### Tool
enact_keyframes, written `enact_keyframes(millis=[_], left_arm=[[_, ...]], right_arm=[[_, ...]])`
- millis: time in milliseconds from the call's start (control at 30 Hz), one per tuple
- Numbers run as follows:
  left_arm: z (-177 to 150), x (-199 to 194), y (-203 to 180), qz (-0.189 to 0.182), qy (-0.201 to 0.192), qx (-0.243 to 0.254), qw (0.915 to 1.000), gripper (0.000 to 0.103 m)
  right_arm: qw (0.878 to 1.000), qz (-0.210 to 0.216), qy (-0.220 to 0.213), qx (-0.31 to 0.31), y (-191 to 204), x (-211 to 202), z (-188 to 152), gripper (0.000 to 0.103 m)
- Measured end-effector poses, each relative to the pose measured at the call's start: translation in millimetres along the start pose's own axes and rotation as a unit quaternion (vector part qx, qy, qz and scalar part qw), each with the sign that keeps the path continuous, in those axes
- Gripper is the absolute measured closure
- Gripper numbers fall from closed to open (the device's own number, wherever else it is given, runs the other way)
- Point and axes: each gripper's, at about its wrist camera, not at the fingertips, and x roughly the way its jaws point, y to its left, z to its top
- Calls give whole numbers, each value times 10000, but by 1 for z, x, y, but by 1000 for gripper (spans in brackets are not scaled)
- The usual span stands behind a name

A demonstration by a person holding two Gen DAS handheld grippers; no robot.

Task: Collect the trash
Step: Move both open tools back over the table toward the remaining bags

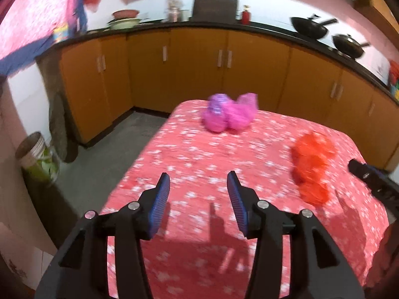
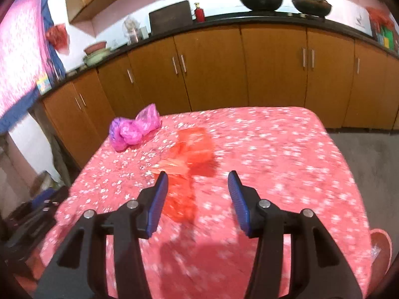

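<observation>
A table with a pink flowered cloth (image 1: 199,164) holds a crumpled pink and purple plastic bag (image 1: 228,115) at its far edge and a crumpled red plastic bag (image 1: 311,164) to the right. In the right wrist view the pink bag (image 2: 134,129) lies far left and the red bag (image 2: 192,154) lies just ahead of the left finger. My left gripper (image 1: 198,186) is open and empty above the near part of the table. My right gripper (image 2: 198,186) is open and empty above the cloth (image 2: 274,149), and its tip shows in the left wrist view (image 1: 361,169).
Orange kitchen cabinets (image 1: 199,74) run behind the table under a black counter with two black pans (image 1: 324,32). A glass jar (image 1: 37,159) stands on the grey floor at the left. A red round object (image 2: 381,246) shows at the table's lower right.
</observation>
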Motion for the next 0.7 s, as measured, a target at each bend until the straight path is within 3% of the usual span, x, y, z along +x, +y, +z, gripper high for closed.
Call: enact_keyframes(millis=[367, 433, 533, 700], left_arm=[[13, 28, 24, -59, -101, -148, 9998, 52], [15, 32, 24, -49, -101, -136, 9998, 52], [18, 36, 24, -40, -114, -121, 9999, 52], [26, 44, 22, -139, -109, -132, 9998, 52]], right_arm=[[9974, -385, 336, -514, 50, 56, 4, 50], [9959, -455, 394, -672, 55, 61, 2, 66], [9963, -388, 417, -644, 54, 63, 3, 81], [9970, -503, 43, -582, 41, 47, 5, 87]])
